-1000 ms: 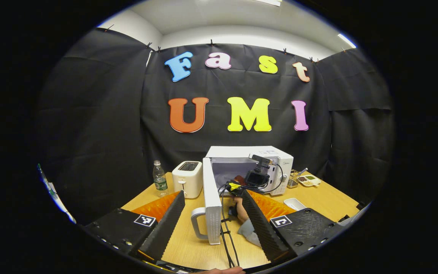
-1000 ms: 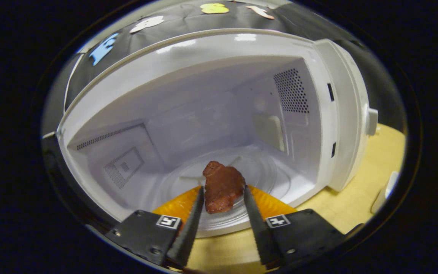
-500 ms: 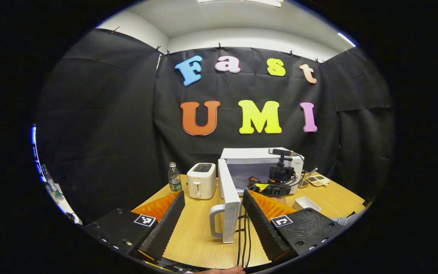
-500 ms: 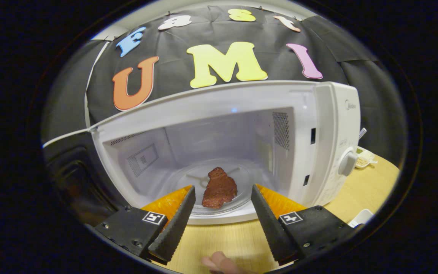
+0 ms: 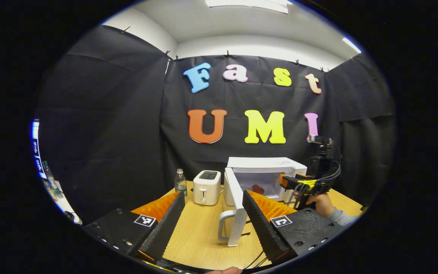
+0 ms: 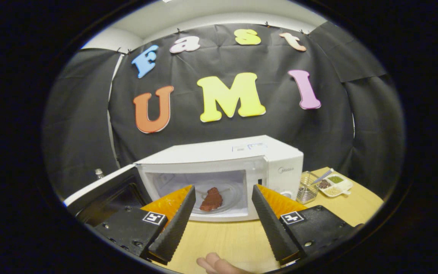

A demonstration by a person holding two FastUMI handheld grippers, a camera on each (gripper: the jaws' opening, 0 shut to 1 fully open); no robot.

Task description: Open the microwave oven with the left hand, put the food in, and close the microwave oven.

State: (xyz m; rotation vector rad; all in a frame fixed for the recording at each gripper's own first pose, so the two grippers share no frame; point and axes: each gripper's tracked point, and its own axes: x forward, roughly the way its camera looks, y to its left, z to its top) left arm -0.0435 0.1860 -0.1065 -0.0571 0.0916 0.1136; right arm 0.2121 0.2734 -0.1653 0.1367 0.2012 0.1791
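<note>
Your wooden table (image 5: pixel 200 232), black cloth walls around, white microwave (image 6: pixel 222 160) door (image 5: pixel 235 207) open, food (image 6: pixel 211 199) inside, toaster (image 5: pixel 207 187) beside, your left gripper (image 5: pixel 213 219) and right gripper (image 6: pixel 222 217) both spread wide, holding nothing.

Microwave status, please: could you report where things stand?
Both claws, left and right, open, empty. Food inside microwave. Door open, handle free.

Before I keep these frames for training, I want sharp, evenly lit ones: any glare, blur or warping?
Left gripper view: sharp; ceiling light blows out at the top; fisheye bows the wall cloth. Right gripper view: sharp; food inside the microwave oven is evenly lit, no glare; the table edge curves.
</note>
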